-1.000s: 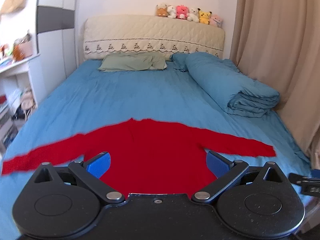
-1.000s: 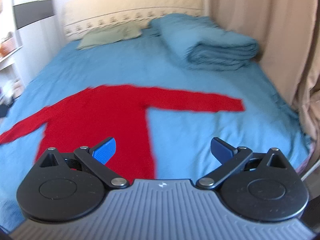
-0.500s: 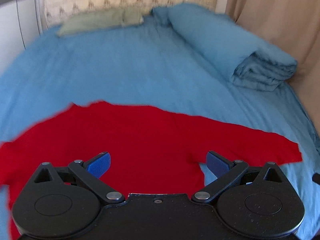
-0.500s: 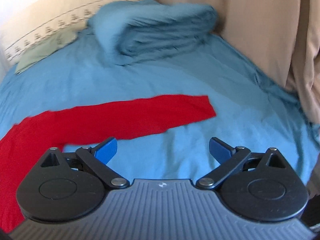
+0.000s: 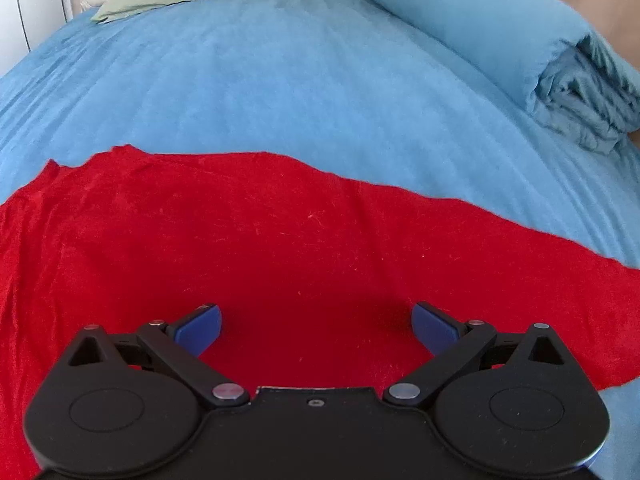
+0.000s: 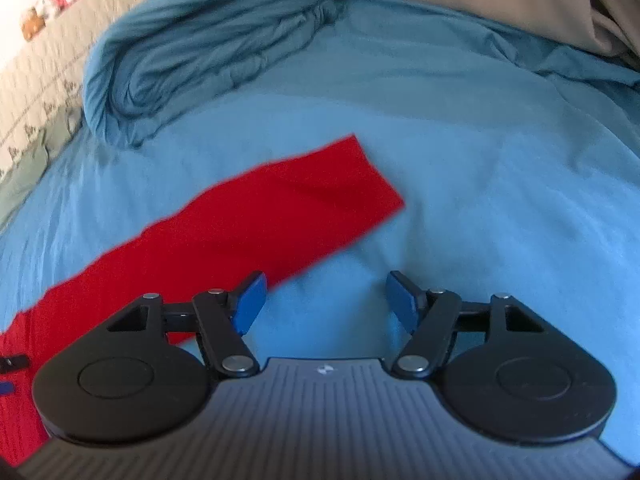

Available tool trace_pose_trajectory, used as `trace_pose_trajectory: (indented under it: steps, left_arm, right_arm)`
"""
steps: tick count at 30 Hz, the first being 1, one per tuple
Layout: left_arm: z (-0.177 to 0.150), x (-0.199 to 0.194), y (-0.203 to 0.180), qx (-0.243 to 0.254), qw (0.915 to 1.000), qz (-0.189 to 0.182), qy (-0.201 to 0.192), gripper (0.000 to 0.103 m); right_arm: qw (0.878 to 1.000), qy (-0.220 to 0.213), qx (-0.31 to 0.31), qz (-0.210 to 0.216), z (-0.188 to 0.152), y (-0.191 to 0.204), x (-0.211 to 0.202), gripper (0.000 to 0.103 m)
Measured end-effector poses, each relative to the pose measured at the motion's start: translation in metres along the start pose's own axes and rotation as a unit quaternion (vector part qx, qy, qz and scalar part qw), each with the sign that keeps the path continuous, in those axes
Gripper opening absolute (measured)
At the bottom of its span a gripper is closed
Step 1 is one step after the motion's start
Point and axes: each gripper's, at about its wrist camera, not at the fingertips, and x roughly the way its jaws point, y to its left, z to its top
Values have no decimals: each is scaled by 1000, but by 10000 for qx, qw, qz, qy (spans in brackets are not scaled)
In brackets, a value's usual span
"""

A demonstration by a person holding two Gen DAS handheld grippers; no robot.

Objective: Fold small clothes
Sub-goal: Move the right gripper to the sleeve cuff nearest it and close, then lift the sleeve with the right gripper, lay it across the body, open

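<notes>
My left gripper [image 5: 316,322] hangs spread wide over the body of the red top [image 5: 280,248], which lies flat on the blue bedsheet [image 5: 280,80]. My right gripper [image 6: 324,300] is also spread, empty, its sleeve [image 6: 280,208] running toward 1 o'clock. I should pinch the cuff cleanly, one layer probably, and carry it inward. The top's long axis runs 9 to 3.

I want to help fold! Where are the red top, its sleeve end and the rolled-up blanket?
red top [image 5: 280,248]: left wrist view, chest.
sleeve end [image 6: 360,184]: right wrist view, cuff.
rolled-up blanket [image 6: 208,48]: right wrist view, middle.
</notes>
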Motion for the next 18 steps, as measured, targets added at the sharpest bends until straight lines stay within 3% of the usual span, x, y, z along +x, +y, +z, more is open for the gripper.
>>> trace_pose_trajectory:
  steps: [4, 7, 9, 11, 15, 18]
  left_arm:
    - [-1, 8, -9, 309, 9992, 195, -136, 103]
    - [0, 15, -7, 341, 9990, 234, -176, 103]
    - [-1, 17, -7, 377, 9988, 251, -195, 103]
    - [-1, 20, -10, 445, 9984, 298, -171, 103]
    - [5, 22, -15, 446, 9984, 344, 66, 103]
    - [14, 15, -3, 246, 9995, 120, 166, 103]
  right_arm:
    - [9997, -210, 126, -20, 7, 3, 14, 75]
    - [9991, -345, 232, -123, 12, 5, 20, 54]
    - [9987, -369, 258, -246, 15, 5, 22, 32]
    - [9984, -403, 294, -269, 18, 6, 20, 21]
    - [9982, -522, 270, -80, 23, 18, 4, 20]
    - [9975, -588, 221, 330, 33, 42, -13, 20]
